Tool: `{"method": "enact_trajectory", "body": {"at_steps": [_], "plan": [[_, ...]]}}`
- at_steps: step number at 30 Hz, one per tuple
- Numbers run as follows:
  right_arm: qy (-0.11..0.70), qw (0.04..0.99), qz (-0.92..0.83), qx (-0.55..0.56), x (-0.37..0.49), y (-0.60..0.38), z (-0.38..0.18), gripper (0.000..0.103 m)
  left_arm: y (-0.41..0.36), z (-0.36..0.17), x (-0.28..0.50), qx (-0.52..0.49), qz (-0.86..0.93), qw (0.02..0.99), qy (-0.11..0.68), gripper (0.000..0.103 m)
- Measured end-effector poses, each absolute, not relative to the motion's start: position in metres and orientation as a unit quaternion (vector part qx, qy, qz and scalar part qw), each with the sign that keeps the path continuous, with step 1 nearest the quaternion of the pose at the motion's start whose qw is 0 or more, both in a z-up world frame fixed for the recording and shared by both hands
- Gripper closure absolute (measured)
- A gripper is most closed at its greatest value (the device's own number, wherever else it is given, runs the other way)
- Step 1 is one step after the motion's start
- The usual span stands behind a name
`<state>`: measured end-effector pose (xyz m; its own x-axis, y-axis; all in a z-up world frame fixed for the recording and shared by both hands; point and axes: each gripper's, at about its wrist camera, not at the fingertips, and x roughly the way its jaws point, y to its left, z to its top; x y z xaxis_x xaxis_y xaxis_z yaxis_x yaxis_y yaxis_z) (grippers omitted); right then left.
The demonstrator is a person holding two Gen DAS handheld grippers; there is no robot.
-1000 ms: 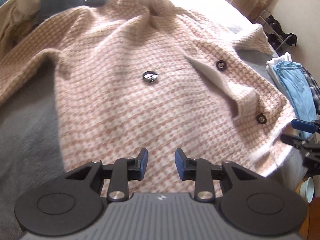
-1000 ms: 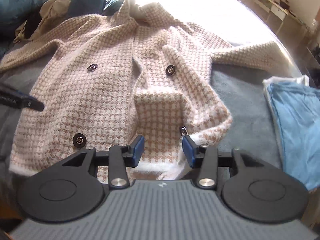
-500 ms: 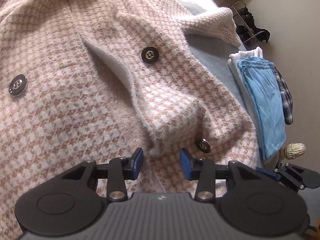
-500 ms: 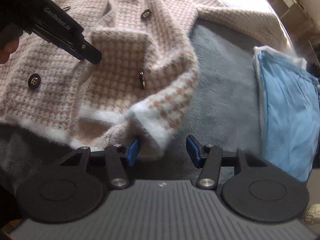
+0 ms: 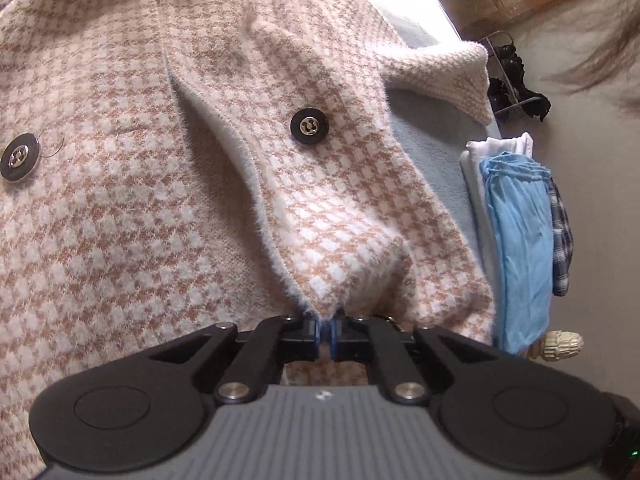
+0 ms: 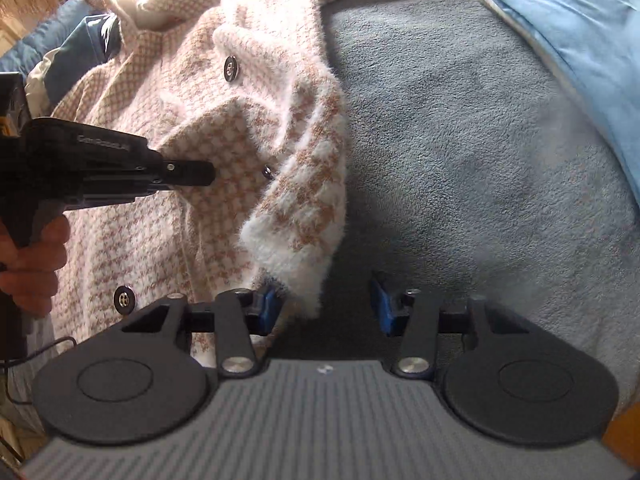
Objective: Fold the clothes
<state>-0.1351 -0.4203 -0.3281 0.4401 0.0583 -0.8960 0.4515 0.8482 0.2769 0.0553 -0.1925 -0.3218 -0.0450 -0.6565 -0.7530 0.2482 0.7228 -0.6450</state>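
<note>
The left gripper (image 5: 325, 330) is clamped on a fuzzy edge of the houndstooth jacket (image 5: 160, 208), its blue pads nearly meeting with a thin fold of fabric pinched between them. The right gripper (image 6: 326, 306) has just been closing, but in its own view the jaws stand apart; the jacket's white-trimmed hem corner (image 6: 296, 240) hangs against the left pad, and the right pad is clear of the cloth. The jacket lies spread on a grey fleece blanket (image 6: 460, 160), filling the 9 to 12 o'clock portion of the right wrist view, with the blanket bare from 1 to 4 o'clock. Dark buttons (image 5: 309, 126) sit on the front panel. A folded blue garment (image 5: 520, 240) rests on a stack at 3 o'clock in the left wrist view, with a plaid piece (image 5: 562, 248) just beside it. A rack holding dark items (image 5: 516, 100) stands against the wall at 2 o'clock. In the right wrist view the left gripper reaches in at 9 o'clock, held by a hand (image 6: 32, 256).
</note>
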Motion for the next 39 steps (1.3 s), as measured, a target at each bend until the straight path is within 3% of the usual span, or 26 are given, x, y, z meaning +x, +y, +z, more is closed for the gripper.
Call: {"method": "enact_trajectory", "body": {"at_steps": [3, 6, 14, 16, 17, 19, 21, 25, 28, 33, 34, 35, 37, 38, 39], "plan": [[0.506, 0.817, -0.142, 0.238, -0.140, -0.421, -0.318, 0.097, -0.171, -0.304, 0.066, -0.236, -0.330, 0.642, 0.651, 0.099], [0.495, 0.826, -0.159, 0.219, -0.154, -0.422, -0.299, 0.098, -0.154, -0.299, 0.075, -0.267, -0.321, 0.616, 0.668, 0.099], [0.574, 0.804, -0.083, 0.126, -0.164, -0.404, -0.305, 0.096, -0.147, -0.363, 0.068, -0.142, -0.271, 0.595, 0.743, 0.099], [0.587, 0.786, -0.059, 0.186, -0.170, -0.418, -0.306, 0.087, -0.144, -0.372, 0.070, -0.136, -0.267, 0.591, 0.749, 0.099], [0.580, 0.776, -0.053, 0.244, -0.174, -0.433, -0.306, 0.077, -0.143, -0.375, 0.072, -0.147, -0.267, 0.583, 0.753, 0.098], [0.537, 0.763, -0.063, 0.355, -0.182, -0.468, -0.307, 0.070, -0.142, -0.378, 0.073, -0.160, -0.275, 0.573, 0.756, 0.097], [0.482, 0.753, -0.095, 0.439, -0.181, -0.504, -0.313, 0.057, -0.145, -0.379, 0.072, -0.157, -0.280, 0.570, 0.756, 0.089], [0.438, 0.746, -0.111, 0.489, -0.141, -0.542, -0.345, 0.052, -0.156, -0.377, 0.064, -0.162, -0.289, 0.568, 0.753, 0.065], [0.459, 0.719, -0.093, 0.514, -0.108, -0.548, -0.382, 0.052, -0.164, -0.377, 0.055, -0.156, -0.286, 0.572, 0.753, 0.062], [0.476, 0.704, -0.050, 0.525, -0.092, -0.529, -0.402, 0.050, -0.176, -0.380, 0.036, -0.141, -0.273, 0.581, 0.754, 0.068], [0.483, 0.700, -0.040, 0.524, -0.093, -0.525, -0.401, 0.050, -0.178, -0.380, 0.033, -0.134, -0.271, 0.584, 0.754, 0.080], [0.490, 0.695, -0.030, 0.526, -0.094, -0.521, -0.401, 0.050, -0.180, -0.380, 0.031, -0.131, -0.267, 0.585, 0.754, 0.099], [0.509, 0.690, -0.019, 0.515, -0.097, -0.512, -0.402, 0.052, -0.181, -0.378, 0.030, -0.136, -0.262, 0.587, 0.754, 0.099], [0.518, 0.694, -0.017, 0.500, -0.099, -0.505, -0.402, 0.055, -0.181, -0.377, 0.030, -0.140, -0.261, 0.588, 0.753, 0.099], [0.528, 0.702, -0.019, 0.478, -0.098, -0.501, -0.399, 0.070, -0.180, -0.374, 0.031, -0.147, -0.262, 0.584, 0.754, 0.099]]}}
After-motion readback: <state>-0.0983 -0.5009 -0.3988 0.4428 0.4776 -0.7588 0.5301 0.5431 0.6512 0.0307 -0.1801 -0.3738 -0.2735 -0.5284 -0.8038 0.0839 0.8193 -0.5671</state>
